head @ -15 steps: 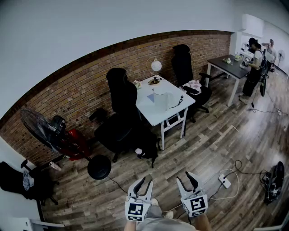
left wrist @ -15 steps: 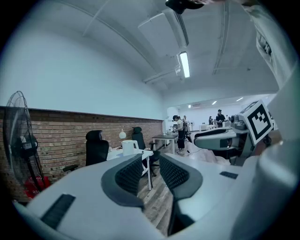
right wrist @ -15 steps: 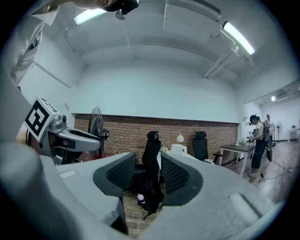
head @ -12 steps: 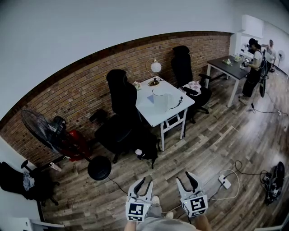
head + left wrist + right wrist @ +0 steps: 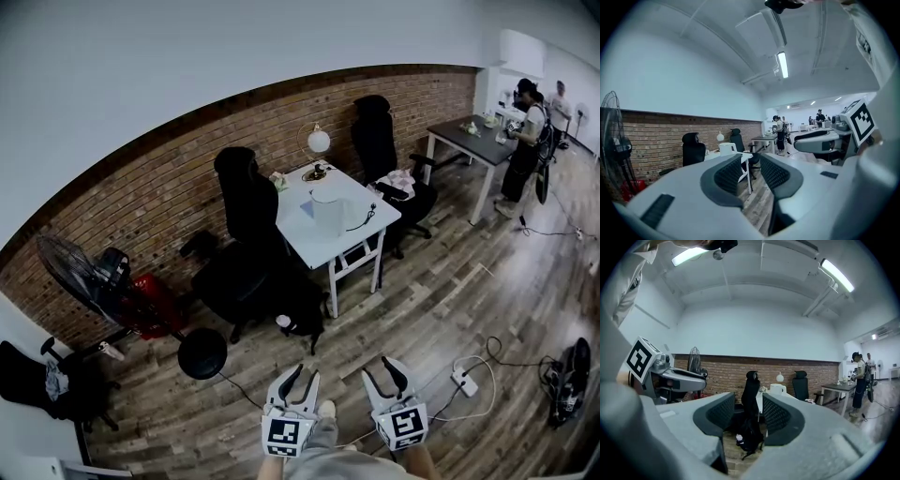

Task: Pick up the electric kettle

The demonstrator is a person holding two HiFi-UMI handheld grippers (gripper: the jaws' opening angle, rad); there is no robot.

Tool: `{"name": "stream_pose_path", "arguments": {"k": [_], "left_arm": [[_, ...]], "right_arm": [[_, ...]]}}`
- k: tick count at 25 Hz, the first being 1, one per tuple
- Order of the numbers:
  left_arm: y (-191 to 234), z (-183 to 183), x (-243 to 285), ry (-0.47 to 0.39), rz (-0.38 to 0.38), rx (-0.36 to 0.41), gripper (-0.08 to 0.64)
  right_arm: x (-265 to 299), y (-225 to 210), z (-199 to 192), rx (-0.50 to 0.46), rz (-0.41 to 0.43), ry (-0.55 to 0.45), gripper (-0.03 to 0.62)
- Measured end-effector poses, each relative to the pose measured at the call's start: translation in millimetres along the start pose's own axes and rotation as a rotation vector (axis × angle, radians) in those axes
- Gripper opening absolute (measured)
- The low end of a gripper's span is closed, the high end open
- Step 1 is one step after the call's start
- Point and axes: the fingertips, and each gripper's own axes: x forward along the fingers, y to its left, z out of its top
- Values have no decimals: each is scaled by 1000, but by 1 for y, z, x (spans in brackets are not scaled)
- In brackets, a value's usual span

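The white electric kettle (image 5: 328, 214) stands on a small white table (image 5: 354, 232) by the brick wall, far ahead of me. It also shows small in the left gripper view (image 5: 726, 148) and the right gripper view (image 5: 777, 389). My left gripper (image 5: 300, 375) hangs low at the bottom of the head view, its jaws drawn close with nothing between them. Beside it, my right gripper (image 5: 385, 371) has a wider gap between its jaws and holds nothing. Both point across the wooden floor towards the table.
Black office chairs (image 5: 246, 202) stand at the table, with a dark backpack (image 5: 300, 305) on the floor below. A standing fan (image 5: 70, 267) and a round black base (image 5: 202, 352) are at left. A power strip with cable (image 5: 463, 378) lies at right. People stand at a dark table (image 5: 473, 139).
The head view has shifted slightly, so the table and chairs sit a little further left. Both grippers keep the same place and the same jaw gap.
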Motion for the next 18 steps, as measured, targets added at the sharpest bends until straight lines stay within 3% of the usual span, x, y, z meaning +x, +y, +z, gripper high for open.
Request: {"name": "stream_pose_path", "arguments": {"k": [14,18], "left_arm": [[62,8,101,9,-44,-13,160],[80,15,124,14,-57,-12,160]], "right_arm": [[105,-44,11,-26,-5,9,176],[129,-53,17,12,-26,45,176]]}}
